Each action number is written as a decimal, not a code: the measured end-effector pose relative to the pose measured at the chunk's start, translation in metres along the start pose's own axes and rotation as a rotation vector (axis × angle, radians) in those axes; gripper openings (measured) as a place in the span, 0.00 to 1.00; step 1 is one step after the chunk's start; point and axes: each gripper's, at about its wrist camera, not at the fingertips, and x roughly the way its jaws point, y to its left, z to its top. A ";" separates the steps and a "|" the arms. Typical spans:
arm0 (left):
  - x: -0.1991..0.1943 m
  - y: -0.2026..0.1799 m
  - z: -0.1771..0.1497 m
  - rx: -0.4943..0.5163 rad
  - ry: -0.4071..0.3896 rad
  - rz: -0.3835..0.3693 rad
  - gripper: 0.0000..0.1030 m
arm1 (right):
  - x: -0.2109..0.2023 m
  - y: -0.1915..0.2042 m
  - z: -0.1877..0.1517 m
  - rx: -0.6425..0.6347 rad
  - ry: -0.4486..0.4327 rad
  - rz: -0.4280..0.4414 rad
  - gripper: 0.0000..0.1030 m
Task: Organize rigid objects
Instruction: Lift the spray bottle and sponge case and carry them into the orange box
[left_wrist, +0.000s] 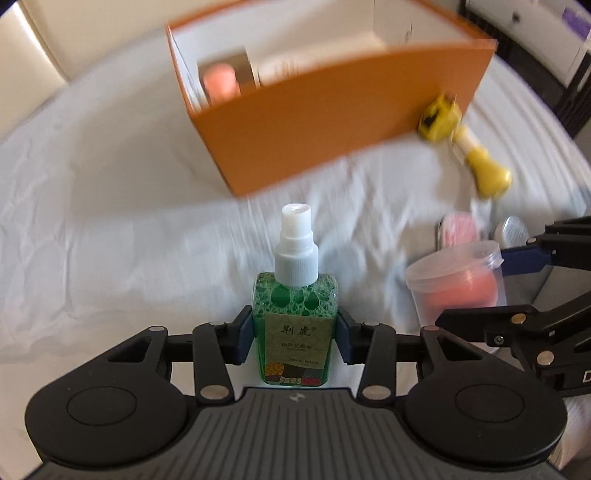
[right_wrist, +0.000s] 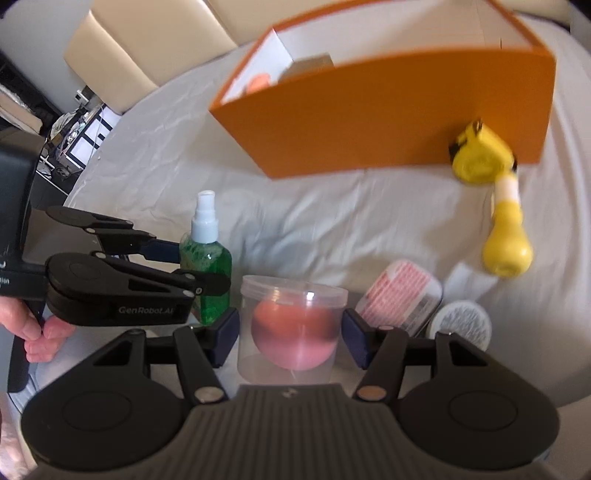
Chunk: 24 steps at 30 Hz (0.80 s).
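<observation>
Reading "荆虎" on its olive label, the green spray bottle (left_wrist: 294, 321) stands upright with the left gripper (left_wrist: 295, 338) jaws pressed against its sides, "GenRobot.AI" printed on that gripper's body. The right gripper (right_wrist: 290, 334) jaws bracket a clear lidded jar (right_wrist: 293, 325) holding a pink sponge, though contact cannot be told. Ahead on the white bed sheet (left_wrist: 110, 221) stands an orange box (left_wrist: 332, 122), a yellow toy (right_wrist: 491, 199) against it, with a pink-striped tin (right_wrist: 400, 299) and a round silver tin (right_wrist: 461, 321) nearby.

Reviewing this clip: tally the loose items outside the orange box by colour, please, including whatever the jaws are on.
Green: 1, spray bottle
Pink or red: 2, clear jar with pink ball, striped tin
Yellow: 1, toy
Silver: 1, round tin
Total: 5
</observation>
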 end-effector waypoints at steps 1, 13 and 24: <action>-0.007 -0.001 0.000 -0.022 -0.038 0.000 0.49 | -0.005 0.001 0.002 -0.008 -0.019 -0.004 0.59; -0.070 0.000 0.033 -0.223 -0.413 -0.161 0.49 | -0.073 -0.003 0.047 -0.146 -0.214 -0.102 0.59; -0.076 0.038 0.116 -0.277 -0.508 -0.265 0.49 | -0.106 0.001 0.125 -0.237 -0.323 -0.194 0.59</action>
